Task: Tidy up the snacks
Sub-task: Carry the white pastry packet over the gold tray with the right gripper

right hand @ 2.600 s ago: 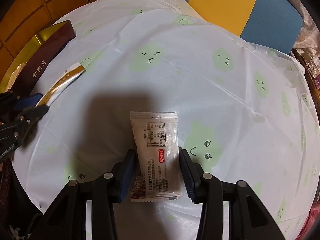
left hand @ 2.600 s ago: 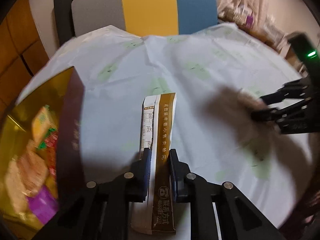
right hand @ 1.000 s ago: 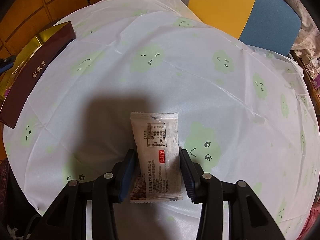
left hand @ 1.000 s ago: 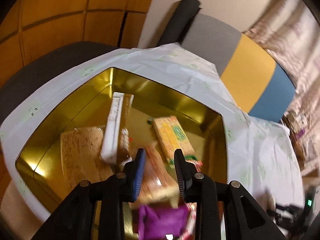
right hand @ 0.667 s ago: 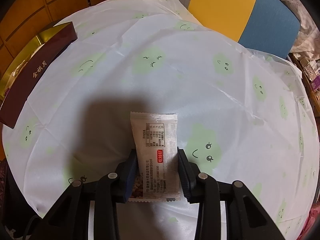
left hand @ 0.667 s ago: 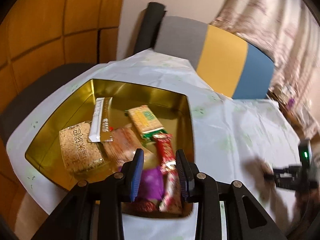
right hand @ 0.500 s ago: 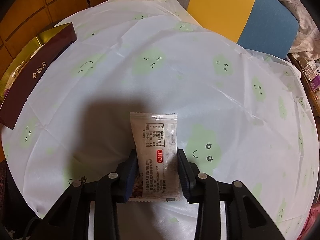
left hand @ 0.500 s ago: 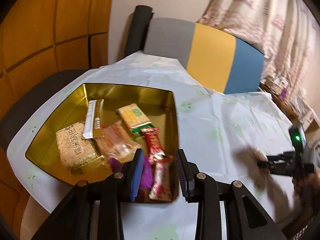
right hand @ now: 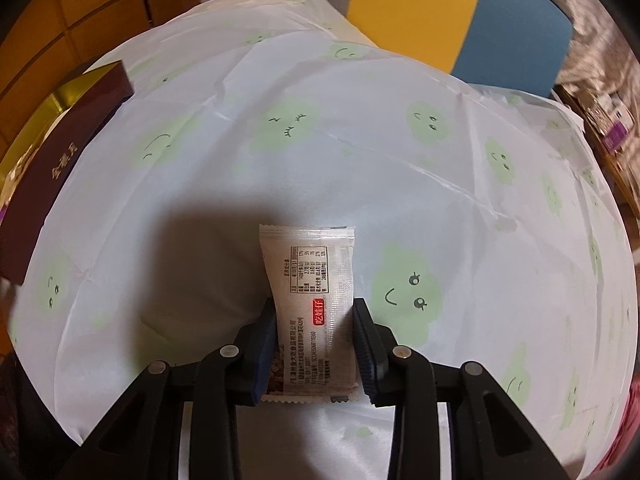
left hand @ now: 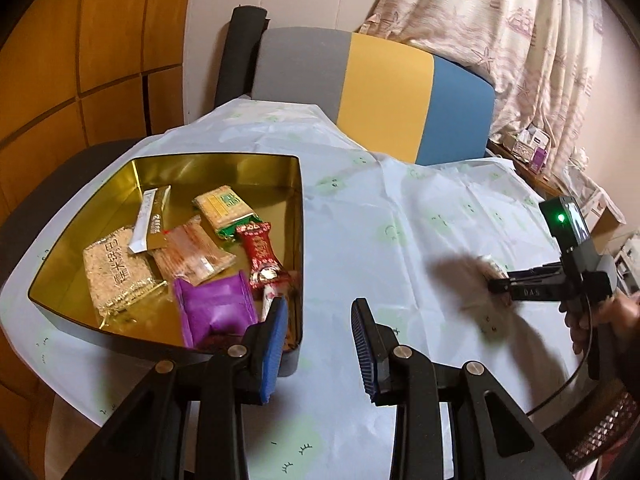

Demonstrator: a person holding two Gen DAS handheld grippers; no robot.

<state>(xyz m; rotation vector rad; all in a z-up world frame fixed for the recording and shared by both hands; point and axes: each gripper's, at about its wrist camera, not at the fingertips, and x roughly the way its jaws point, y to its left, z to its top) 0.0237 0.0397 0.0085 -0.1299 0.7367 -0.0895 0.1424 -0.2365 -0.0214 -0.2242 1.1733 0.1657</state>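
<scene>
A gold tin point(left hand: 298, 208) on the left of the table holds several snacks, among them a white-and-gold stick point(left hand: 150, 220), a red candy point(left hand: 260, 252) and a purple packet point(left hand: 216, 312). My left gripper point(left hand: 319, 308) hovers open and empty over the tin's near right corner. In the right wrist view a white snack packet point(right hand: 310, 268) lies lengthwise on the cloth. My right gripper point(right hand: 314, 312) is closing on it, and its pads pinch the packet's sides. From the left wrist view the right gripper point(left hand: 496, 280) is low at the table's right. The tin's maroon wall point(right hand: 56, 148) is far left.
A white tablecloth point(left hand: 400, 220) with green cloud faces covers the round table. Behind it stands a grey, yellow and blue chair point(left hand: 384, 92). A curtain and a cluttered shelf point(left hand: 532, 148) are at the right. A hand point(left hand: 616, 312) grips the right tool.
The left gripper let the white-and-gold stick go in the tin, then swung back and right to the tin's corner. The right jaws narrowed onto the white packet without the hand shifting.
</scene>
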